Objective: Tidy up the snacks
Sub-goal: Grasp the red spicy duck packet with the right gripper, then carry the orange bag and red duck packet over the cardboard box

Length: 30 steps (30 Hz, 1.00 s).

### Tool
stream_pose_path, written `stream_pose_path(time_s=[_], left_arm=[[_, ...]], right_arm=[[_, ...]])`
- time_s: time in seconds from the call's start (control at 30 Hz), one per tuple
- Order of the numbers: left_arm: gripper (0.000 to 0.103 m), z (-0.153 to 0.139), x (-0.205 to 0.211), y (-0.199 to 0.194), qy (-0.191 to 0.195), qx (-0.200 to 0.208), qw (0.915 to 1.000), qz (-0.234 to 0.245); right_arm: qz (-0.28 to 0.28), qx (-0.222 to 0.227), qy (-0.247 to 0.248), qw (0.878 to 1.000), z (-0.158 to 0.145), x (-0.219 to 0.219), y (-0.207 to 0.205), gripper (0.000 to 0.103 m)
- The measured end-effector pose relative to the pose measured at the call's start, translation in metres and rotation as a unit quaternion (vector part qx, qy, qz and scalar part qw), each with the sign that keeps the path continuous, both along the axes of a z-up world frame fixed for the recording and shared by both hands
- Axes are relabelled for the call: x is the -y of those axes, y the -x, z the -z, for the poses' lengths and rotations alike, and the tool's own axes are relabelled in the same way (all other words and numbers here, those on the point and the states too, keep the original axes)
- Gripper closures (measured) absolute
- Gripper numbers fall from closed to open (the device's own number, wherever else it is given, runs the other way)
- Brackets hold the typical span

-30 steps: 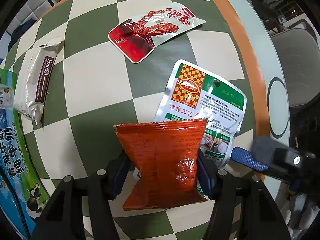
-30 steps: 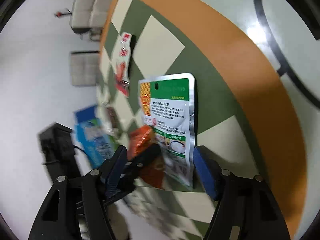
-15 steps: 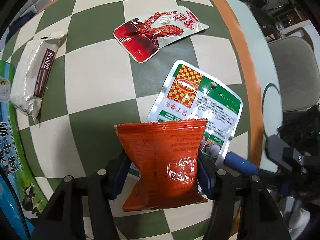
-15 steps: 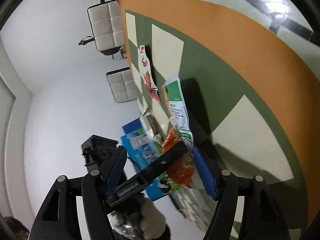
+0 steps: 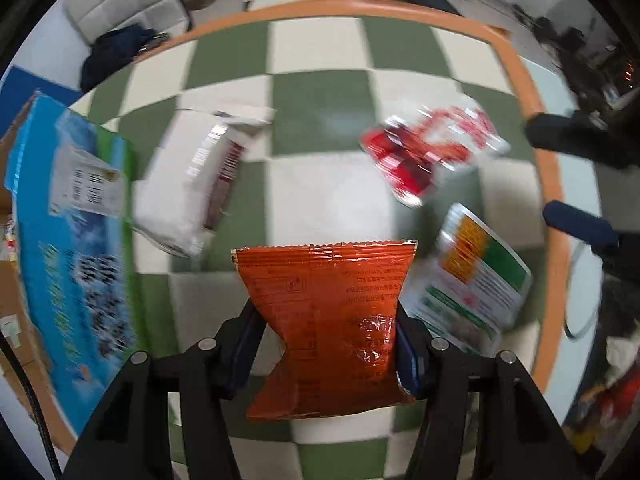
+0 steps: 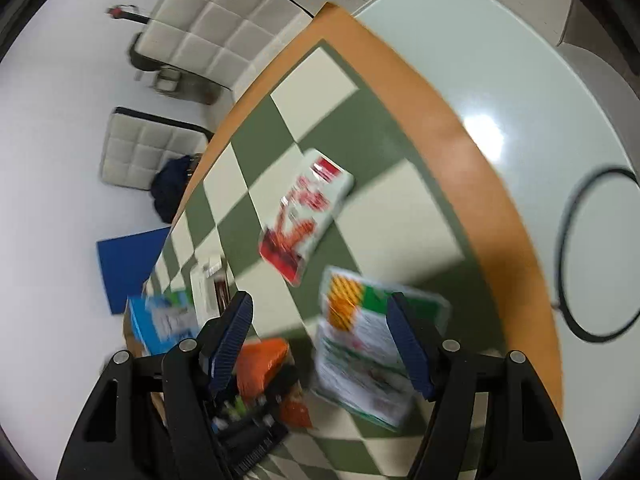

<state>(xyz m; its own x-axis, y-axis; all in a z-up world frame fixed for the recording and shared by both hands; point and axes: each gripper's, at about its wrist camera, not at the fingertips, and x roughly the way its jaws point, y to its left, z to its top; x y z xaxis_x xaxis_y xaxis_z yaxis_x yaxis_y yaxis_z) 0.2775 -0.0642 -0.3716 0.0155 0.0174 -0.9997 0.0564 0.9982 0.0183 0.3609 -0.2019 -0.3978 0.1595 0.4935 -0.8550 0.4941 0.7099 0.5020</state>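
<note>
My left gripper (image 5: 326,334) is shut on an orange-red snack bag (image 5: 326,316) and holds it above the checkered cloth; the bag also shows in the right wrist view (image 6: 262,364). My right gripper (image 6: 320,340) is open and empty, above a green-and-white pouch (image 6: 368,352). That pouch lies at the right in the left wrist view (image 5: 472,280). A red-and-white pouch (image 5: 432,152) lies further back, also in the right wrist view (image 6: 308,212). A white bread pack (image 5: 192,188) lies left of centre. The right gripper's fingers (image 5: 576,224) show at the right edge.
A blue-and-green carton (image 5: 68,240) lies at the left of the table; it also shows in the right wrist view (image 6: 164,320). The cloth has an orange border (image 5: 548,184). White chairs (image 6: 192,36) stand beyond the table, and a dark bundle (image 5: 116,56) lies on one.
My left gripper has tilted up and swung left with the orange-red bag; the carton and bread pack now fill more of its view. My right gripper has pulled back and up, still open.
</note>
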Motion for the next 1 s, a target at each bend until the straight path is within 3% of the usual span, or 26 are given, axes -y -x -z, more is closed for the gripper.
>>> stream_pose_path(time_s=[0.2, 0.27, 0.33, 0.4, 0.47, 0.5, 0.53, 0.6, 0.73, 0.8, 1.0], left_arm=[[0.048, 0.02, -0.034, -0.02, -0.014, -0.029, 0.9984, -0.047], [0.048, 0.022, -0.041, -0.024, -0.01, -0.032, 0.998, -0.054], [0.048, 0.025, -0.041, -0.029, -0.008, -0.033, 0.998, -0.054], [0.048, 0.027, -0.041, -0.031, -0.008, -0.032, 0.998, -0.053], [0.048, 0.032, -0.034, -0.031, -0.004, -0.036, 0.9979, -0.054], [0.048, 0.033, -0.034, -0.031, -0.002, -0.038, 0.9978, -0.055], [0.048, 0.032, -0.035, -0.03, 0.0, -0.037, 0.9978, -0.055], [0.048, 0.033, -0.035, -0.026, 0.0, -0.036, 0.998, -0.052], [0.048, 0.029, -0.038, -0.026, 0.004, -0.029, 0.9986, -0.045], [0.048, 0.02, -0.036, -0.022, 0.005, -0.02, 0.9991, -0.037], [0.048, -0.032, -0.031, -0.014, 0.025, 0.024, 0.9994, -0.009]], right_arm=[[-0.011, -0.111, 0.029, 0.993, 0.05, -0.035, -0.072, 0.031], [-0.019, -0.127, 0.063, 0.99, 0.058, -0.048, -0.089, 0.023], [-0.064, -0.136, 0.116, 0.982, 0.058, -0.069, -0.107, 0.018], [-0.14, -0.145, 0.172, 0.964, 0.061, -0.095, -0.119, 0.016], [-0.226, -0.145, 0.233, 0.935, 0.064, -0.123, -0.119, 0.022], [-0.251, -0.112, 0.246, 0.93, 0.057, -0.133, -0.115, 0.027], [-0.258, -0.1, 0.249, 0.928, 0.053, -0.134, -0.112, 0.041], [-0.272, -0.093, 0.249, 0.925, 0.05, -0.132, -0.104, 0.048], [-0.249, -0.081, 0.248, 0.933, 0.043, -0.097, -0.082, 0.049], [-0.229, -0.074, 0.23, 0.943, 0.038, -0.08, -0.069, 0.05], [-0.195, -0.029, 0.182, 0.963, 0.007, -0.046, -0.03, 0.05]])
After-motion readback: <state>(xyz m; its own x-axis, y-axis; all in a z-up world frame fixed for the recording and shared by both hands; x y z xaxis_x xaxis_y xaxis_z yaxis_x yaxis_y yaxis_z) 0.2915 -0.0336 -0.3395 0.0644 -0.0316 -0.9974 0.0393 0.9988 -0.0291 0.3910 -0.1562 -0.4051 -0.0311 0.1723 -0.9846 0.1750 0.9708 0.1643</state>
